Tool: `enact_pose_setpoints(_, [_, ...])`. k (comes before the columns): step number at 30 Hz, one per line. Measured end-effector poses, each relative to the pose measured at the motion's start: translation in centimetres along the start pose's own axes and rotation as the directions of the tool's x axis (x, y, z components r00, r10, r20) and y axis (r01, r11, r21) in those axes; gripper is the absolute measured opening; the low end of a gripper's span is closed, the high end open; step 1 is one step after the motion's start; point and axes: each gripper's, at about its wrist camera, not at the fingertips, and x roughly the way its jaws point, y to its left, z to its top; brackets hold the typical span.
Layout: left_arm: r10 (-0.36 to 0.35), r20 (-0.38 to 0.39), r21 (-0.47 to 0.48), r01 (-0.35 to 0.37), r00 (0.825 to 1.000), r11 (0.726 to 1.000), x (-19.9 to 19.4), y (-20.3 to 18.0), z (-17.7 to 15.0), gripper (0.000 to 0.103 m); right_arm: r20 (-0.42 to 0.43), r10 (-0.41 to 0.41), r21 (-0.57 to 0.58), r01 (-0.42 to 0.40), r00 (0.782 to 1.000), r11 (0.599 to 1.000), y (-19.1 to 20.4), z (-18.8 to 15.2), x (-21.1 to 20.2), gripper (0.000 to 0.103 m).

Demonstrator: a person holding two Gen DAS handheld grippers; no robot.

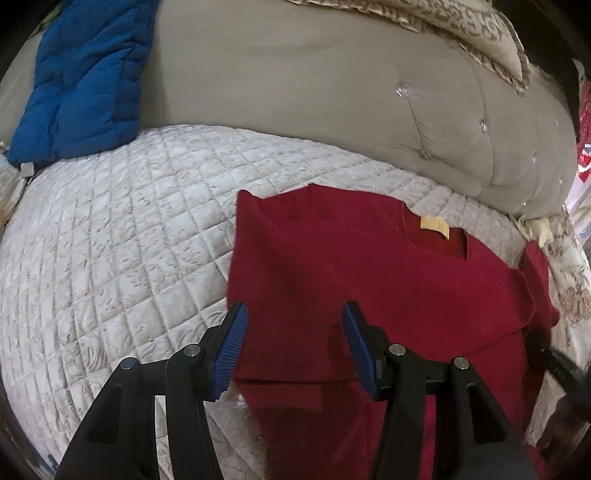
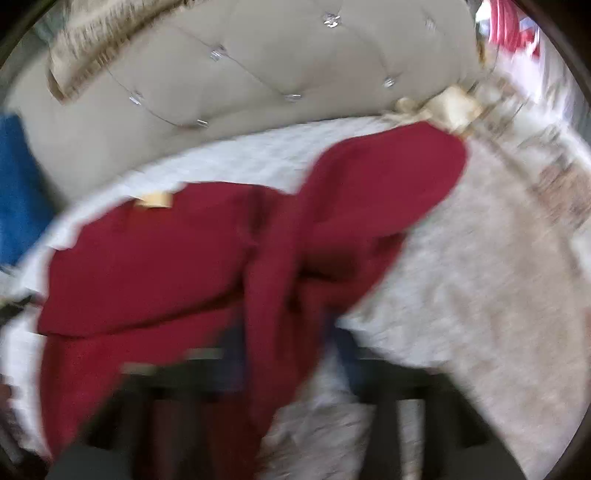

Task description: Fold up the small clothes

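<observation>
A small dark red top (image 1: pixel 369 280) with a yellow neck label (image 1: pixel 434 227) lies on a white quilted bed cover (image 1: pixel 122 236). Its left side is folded in. My left gripper (image 1: pixel 293 338) is open and empty, hovering over the top's left part. In the right wrist view the picture is badly blurred by motion. The red top (image 2: pixel 155 266) shows there with a sleeve (image 2: pixel 384 184) stretched up to the right. My right gripper (image 2: pixel 288 354) sits at the sleeve's lower end, where red cloth runs between its blue pads; whether it grips the cloth is unclear.
A beige tufted headboard (image 1: pixel 332 96) runs along the back. A blue padded jacket (image 1: pixel 81 81) lies at the far left. A patterned beige pillow (image 1: pixel 443 26) rests on top of the headboard. The bed's right edge (image 2: pixel 554 177) is near the sleeve.
</observation>
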Motion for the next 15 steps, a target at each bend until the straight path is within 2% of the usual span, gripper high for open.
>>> enact_pose_setpoints(1, [0.005, -0.007, 0.010, -0.005, 1.000, 1.000, 0.2, -0.2, -0.1, 0.032, 0.005, 0.005, 0.010, -0.005, 1.000, 1.000, -0.7, 0.0, -0.4, 0.015])
enact_pose_setpoints(4, [0.030, -0.023, 0.036, -0.029, 0.999, 0.999, 0.9, -0.8, -0.3, 0.032, 0.013, -0.046, 0.030, 0.046, 0.999, 0.998, -3.3, -0.4, -1.3, 0.015])
enact_pose_setpoints(6, [0.034, -0.022, 0.047, -0.033, 0.999, 0.998, 1.1, -1.2, -0.4, 0.032, -0.018, -0.025, 0.059, 0.026, 1.000, 0.998, -4.2, -0.7, -0.9, 0.015])
enact_pose_setpoints(8, [0.028, -0.021, 0.052, -0.027, 0.999, 0.998, 1.1, -1.6, -0.4, 0.032, -0.022, 0.004, 0.036, -0.003, 1.000, 0.999, -4.2, -0.9, -1.3, 0.017])
enact_pose_setpoints(9, [0.021, -0.021, 0.053, -0.020, 1.000, 0.998, 1.0, -1.8, -0.5, 0.032, -0.020, 0.032, 0.041, -0.031, 0.999, 0.999, -4.4, -0.9, -1.9, 0.022])
enact_pose_setpoints(11, [0.016, -0.018, 0.061, -0.015, 1.000, 0.998, 0.9, -2.0, -0.7, 0.032, -0.011, 0.073, 0.083, -0.072, 0.997, 0.994, -5.4, -0.7, -3.3, 0.054])
enact_pose_setpoints(13, [0.015, -0.014, 0.064, -0.014, 1.000, 0.998, 0.6, -2.1, -0.7, 0.032, 0.044, 0.107, 0.143, -0.112, 0.993, 0.983, -6.6, -0.2, -5.2, 0.068])
enact_pose_setpoints(15, [0.004, -0.011, 0.057, -0.003, 1.000, 0.998, 0.4, -2.0, -0.7, 0.032, 0.091, 0.099, 0.170, -0.113, 0.991, 0.979, -7.3, 1.0, -6.3, 0.073])
